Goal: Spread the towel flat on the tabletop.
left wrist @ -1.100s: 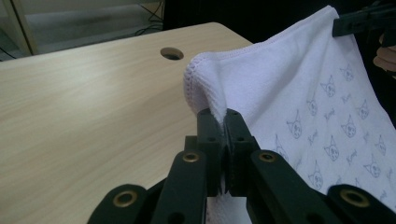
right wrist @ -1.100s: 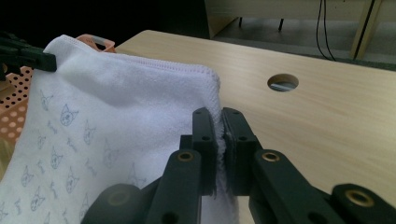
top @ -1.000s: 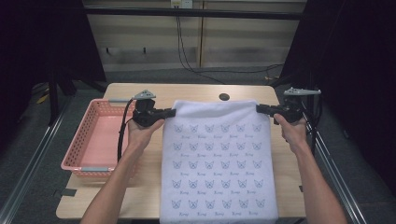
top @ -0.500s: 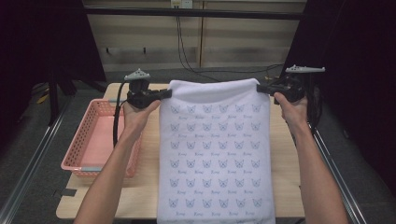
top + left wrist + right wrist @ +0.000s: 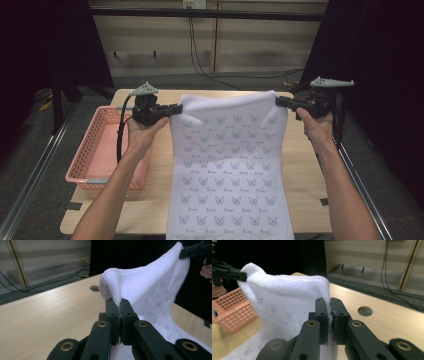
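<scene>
Between the two claws hangs a white terry-cloth towel printed with small blue cat-face motifs (image 5: pixel 230 165). The left claw (image 5: pixel 175 108) is clenched on the towel's far left corner; the left claw's own camera shows the hem pinched right at the pad tips (image 5: pixel 119 305). The right claw (image 5: pixel 280 102) is likewise clenched on the far right corner, with cloth sandwiched between its pads (image 5: pixel 330 312). Both corners are held above the light wooden tabletop (image 5: pixel 305 170), the top edge stretched between them with a slight sag. Below the claws the towel drapes down and lies along the tabletop towards the person, its near end passing over the front edge. A pink perforated plastic basket (image 5: pixel 102 150) sits beside and below the left claw, apart from the towel.

Risk assessment: each hold is shallow, on the hem only. Pulling the claws further apart, or a sharp lift, could strip a corner free and drop that side. The trailing end may drag or snag on the front edge.
</scene>
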`<action>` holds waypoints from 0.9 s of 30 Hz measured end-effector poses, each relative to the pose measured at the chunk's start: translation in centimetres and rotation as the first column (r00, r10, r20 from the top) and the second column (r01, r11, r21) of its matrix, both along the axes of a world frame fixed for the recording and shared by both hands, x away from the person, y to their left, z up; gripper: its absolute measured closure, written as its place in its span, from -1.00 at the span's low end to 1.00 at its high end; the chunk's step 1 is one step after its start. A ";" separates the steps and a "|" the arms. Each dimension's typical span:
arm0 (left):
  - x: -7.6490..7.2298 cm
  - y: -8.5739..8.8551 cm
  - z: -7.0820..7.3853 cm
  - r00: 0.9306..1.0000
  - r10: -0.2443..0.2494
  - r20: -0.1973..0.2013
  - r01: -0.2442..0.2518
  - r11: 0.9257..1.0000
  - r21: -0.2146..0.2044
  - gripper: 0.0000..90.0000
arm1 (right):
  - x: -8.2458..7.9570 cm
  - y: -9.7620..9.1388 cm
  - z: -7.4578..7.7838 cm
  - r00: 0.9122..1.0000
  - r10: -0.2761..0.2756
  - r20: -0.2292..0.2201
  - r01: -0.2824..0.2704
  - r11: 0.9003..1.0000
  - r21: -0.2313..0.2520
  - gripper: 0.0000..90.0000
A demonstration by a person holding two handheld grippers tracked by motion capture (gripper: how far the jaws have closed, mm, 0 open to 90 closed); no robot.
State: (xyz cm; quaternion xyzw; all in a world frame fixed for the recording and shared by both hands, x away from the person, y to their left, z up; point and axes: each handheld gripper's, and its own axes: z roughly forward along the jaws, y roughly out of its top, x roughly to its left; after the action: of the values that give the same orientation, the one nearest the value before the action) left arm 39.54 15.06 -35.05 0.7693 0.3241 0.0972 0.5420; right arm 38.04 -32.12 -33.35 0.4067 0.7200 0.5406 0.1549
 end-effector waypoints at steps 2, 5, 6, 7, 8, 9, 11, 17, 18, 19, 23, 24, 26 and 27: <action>-1.4 0.0 -0.5 1.000 -0.024 -0.001 0.024 0.999 -0.021 0.94 | -1.3 -0.4 -0.6 1.000 0.020 -0.006 -0.019 1.000 0.010 0.89; -3.6 0.2 -1.0 0.999 -0.042 -0.002 0.042 0.998 -0.041 0.94 | -3.8 -1.0 -1.1 0.998 0.055 -0.005 -0.055 0.998 0.016 0.89; -3.6 0.2 -1.0 0.999 -0.042 -0.002 0.042 0.998 -0.041 0.94 | -4.4 -1.1 -1.2 0.998 0.060 -0.006 -0.060 0.998 0.009 0.89; -5.3 0.4 -1.5 0.999 -0.041 -0.002 0.041 0.998 -0.038 0.94 | -5.4 -1.2 -1.6 0.997 0.078 -0.013 -0.078 0.997 0.006 0.89; -5.3 0.4 -1.5 0.999 -0.041 -0.002 0.041 0.998 -0.038 0.94 | -5.4 -1.2 -1.6 0.997 0.078 -0.013 -0.078 0.997 0.006 0.89; -6.9 0.5 -2.3 0.999 -0.048 -0.022 0.046 0.998 -0.048 0.94 | -6.6 -1.3 -2.2 0.995 0.101 -0.020 -0.101 0.995 0.003 0.89; -8.4 0.6 -3.1 0.997 -0.069 -0.025 0.067 0.997 -0.045 0.94 | -7.9 -1.4 -3.2 0.993 0.111 -0.045 -0.111 0.994 0.011 0.89; -11.2 1.4 -5.6 0.991 -0.091 -0.099 0.089 0.996 -0.027 0.94 | -11.8 -1.0 -6.8 0.980 0.138 -0.141 -0.143 0.989 -0.023 0.89; -11.2 1.4 -5.6 0.991 -0.091 -0.099 0.089 0.996 -0.027 0.94 | -11.8 -1.0 -6.8 0.980 0.138 -0.141 -0.143 0.989 -0.023 0.89; -12.0 1.4 -6.4 0.988 -0.098 -0.122 0.097 0.995 -0.014 0.94 | -12.3 -0.9 -7.2 0.978 0.142 -0.151 -0.148 0.989 -0.029 0.89; -14.3 1.6 -9.1 0.973 -0.117 -0.199 0.124 0.992 0.026 0.94 | -15.0 -0.6 -9.7 0.962 0.156 -0.223 -0.168 0.985 -0.038 0.89; -14.6 1.7 -9.5 0.967 -0.119 -0.226 0.129 0.991 0.033 0.94 | -15.3 -0.5 -10.4 0.955 0.164 -0.246 -0.179 0.983 -0.039 0.89; -15.2 1.6 -10.4 0.958 -0.131 -0.256 0.152 0.986 0.064 0.94 | -15.9 -0.1 -11.7 0.941 0.167 -0.295 -0.194 0.979 -0.067 0.89; -15.7 1.6 -11.2 0.955 -0.131 -0.267 0.158 0.984 0.083 0.94 | -16.2 0.0 -12.3 0.934 0.167 -0.315 -0.198 0.978 -0.068 0.89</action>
State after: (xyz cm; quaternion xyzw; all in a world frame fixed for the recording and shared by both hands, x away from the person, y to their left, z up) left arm 23.89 16.67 -46.24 0.8240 0.3297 -0.0280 0.4600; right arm 21.88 -32.13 -45.65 0.4092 0.7956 0.4466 0.0096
